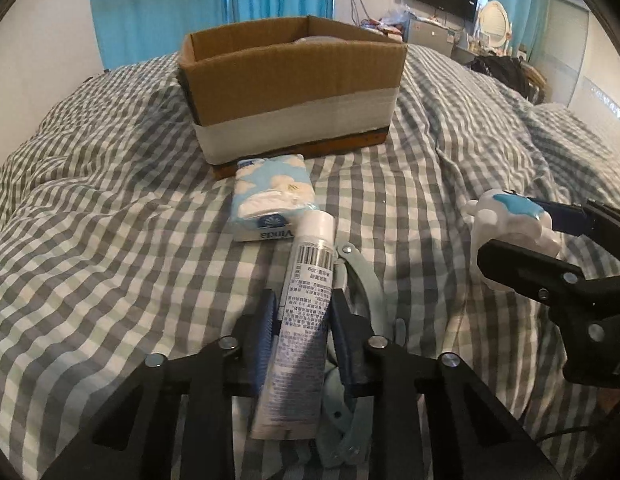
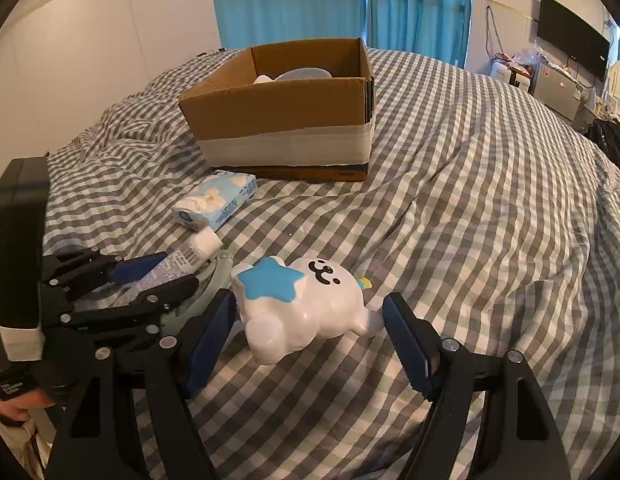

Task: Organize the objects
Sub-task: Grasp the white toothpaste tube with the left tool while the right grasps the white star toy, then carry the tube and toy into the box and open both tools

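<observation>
left wrist view: the left gripper (image 1: 304, 300) has its jaws closed on a white tube of cream (image 1: 298, 320), blue pads pressing its two flat sides. the tube's long axis runs from 6 toward 12 o'clock, white cap forward, almost touching a vinda tissue pack (image 1: 272, 200) that lies just short of the cardboard box (image 1: 294, 92). the box stands at 12 o'clock, open at the top, so the coming carry is straight ahead over the pack. under the tube lies a pale blue-green clip-like tool (image 1: 358, 280), possibly a folding hanger; the view is too cramped to be sure. at 3 o'clock the right gripper (image 1: 522, 236) straddles a white toy.

right wrist view: the right gripper (image 2: 310, 320) stands with jaws spread wide around a white cat-faced toy with a blue star (image 2: 306, 304); the left pad sits just beside the toy's flank, the right pad is close to one paw, and neither is clearly pressing. the toy's long axis lies across the jaws, roughly 9 to 3 o'clock, face toward 1 o'clock. the box (image 2: 282, 120) is at 11 o'clock, something pale already inside. the left gripper (image 2: 162, 272) with its tube is at 9 o'clock, nearer the box.

all rests on a soft, wrinkled grey-and-white checked duvet (image 2: 470, 220); blue curtains (image 2: 294, 0) hang behind, and a wall television (image 2: 572, 50) is at 2 o'clock.
</observation>
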`<state>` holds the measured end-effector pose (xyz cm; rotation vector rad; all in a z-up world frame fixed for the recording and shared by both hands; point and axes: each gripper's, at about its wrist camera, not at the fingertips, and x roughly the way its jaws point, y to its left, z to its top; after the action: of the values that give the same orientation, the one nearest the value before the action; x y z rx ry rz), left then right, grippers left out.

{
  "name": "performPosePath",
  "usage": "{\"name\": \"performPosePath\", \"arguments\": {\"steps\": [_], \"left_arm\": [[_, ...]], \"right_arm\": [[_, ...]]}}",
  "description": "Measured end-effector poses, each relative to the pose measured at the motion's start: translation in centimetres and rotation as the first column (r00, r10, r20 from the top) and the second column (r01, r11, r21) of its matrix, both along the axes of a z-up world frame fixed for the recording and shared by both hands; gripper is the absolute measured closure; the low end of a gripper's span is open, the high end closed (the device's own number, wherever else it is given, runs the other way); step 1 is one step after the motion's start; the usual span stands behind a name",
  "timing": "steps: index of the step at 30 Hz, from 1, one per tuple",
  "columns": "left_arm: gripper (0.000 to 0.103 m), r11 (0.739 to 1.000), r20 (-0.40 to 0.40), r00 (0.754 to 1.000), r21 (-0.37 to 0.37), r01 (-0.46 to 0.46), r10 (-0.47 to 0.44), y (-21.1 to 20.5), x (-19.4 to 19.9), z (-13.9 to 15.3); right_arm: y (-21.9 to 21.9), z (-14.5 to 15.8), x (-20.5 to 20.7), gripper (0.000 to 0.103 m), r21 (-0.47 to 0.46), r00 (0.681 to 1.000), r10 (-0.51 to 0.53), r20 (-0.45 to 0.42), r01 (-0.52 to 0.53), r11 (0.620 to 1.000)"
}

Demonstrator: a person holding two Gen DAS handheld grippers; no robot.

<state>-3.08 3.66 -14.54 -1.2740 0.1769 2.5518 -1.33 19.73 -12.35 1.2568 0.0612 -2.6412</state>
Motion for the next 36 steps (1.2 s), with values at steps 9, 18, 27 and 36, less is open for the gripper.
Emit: {"name": "performPosePath", "arguments": {"steps": [9, 18, 27, 36], "left_arm": [[0.080, 0.998, -0.064, 0.998, 0.062, 0.005, -0.001, -1.1, 1.6, 3.2], [0.080, 0.991, -0.119, 0.993, 0.130, 0.014, 0.002, -1.7, 1.0, 7.5], [0.080, 0.985, -0.201, 0.980, 0.170, 0.027, 0.008, -1.4, -3.9, 13.2], [0.080, 0.985, -0.252, 0.967, 0.174, 0.011, 0.034, -1.4, -12.1, 16.8]], "right_arm": [[-0.5, 1.6, 1.4, 0.027, 0.030, 0.999, -0.007, -0.046, 0.009, 1.000], [-0.7, 5.1, 2.3, 0.027, 0.040, 0.993, -0.005, -0.114, 0.010, 0.999], [-1.4, 11.4, -1.0, 0.027, 0.067, 0.971, 0.032, -0.237, -0.016, 0.998], [-1.8, 17.1, -8.1, 0.027, 0.056, 0.939, 0.056, -0.338, -0.040, 0.998]]}}
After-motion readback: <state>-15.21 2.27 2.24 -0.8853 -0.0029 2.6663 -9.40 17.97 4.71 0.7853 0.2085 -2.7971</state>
